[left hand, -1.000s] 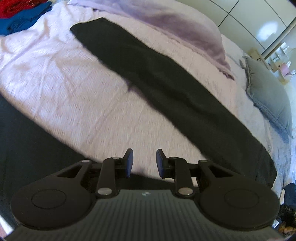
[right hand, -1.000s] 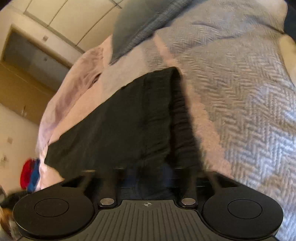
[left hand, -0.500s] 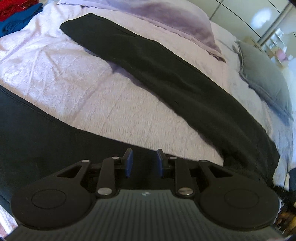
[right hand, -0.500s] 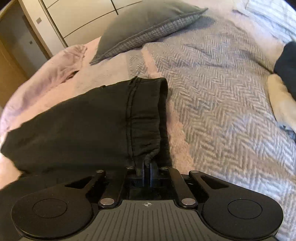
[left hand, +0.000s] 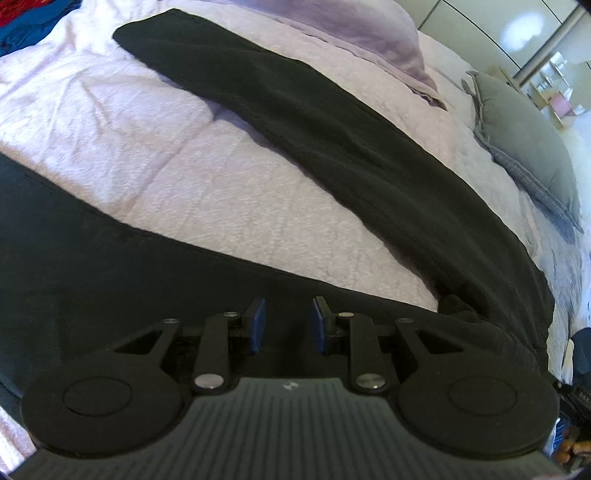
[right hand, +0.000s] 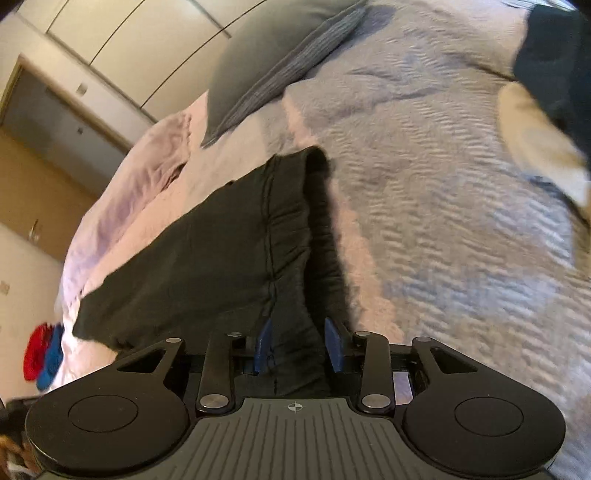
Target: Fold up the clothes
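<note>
Black trousers (left hand: 332, 147) lie spread on the bed, one leg running diagonally from upper left to lower right, the other leg across the near edge under my left gripper (left hand: 287, 321). That gripper is open and empty just above the near leg. In the right wrist view the trousers' waistband end (right hand: 258, 229) lies on the bedspread. My right gripper (right hand: 299, 341) is open, its blue-padded fingers astride the waistband edge without pinching it.
A pale lilac bedspread (left hand: 166, 155) covers the bed, with a rumpled lilac sheet (left hand: 351, 33) at the back. A grey pillow (left hand: 528, 147) lies at the right. Red and blue clothes (right hand: 42, 360) sit at the far corner. A cream and dark garment (right hand: 535, 122) lies at right.
My right gripper was shut on the waistband edge and has opened, letting the cloth go. My left gripper stayed open and moved in over the near trouser leg.
</note>
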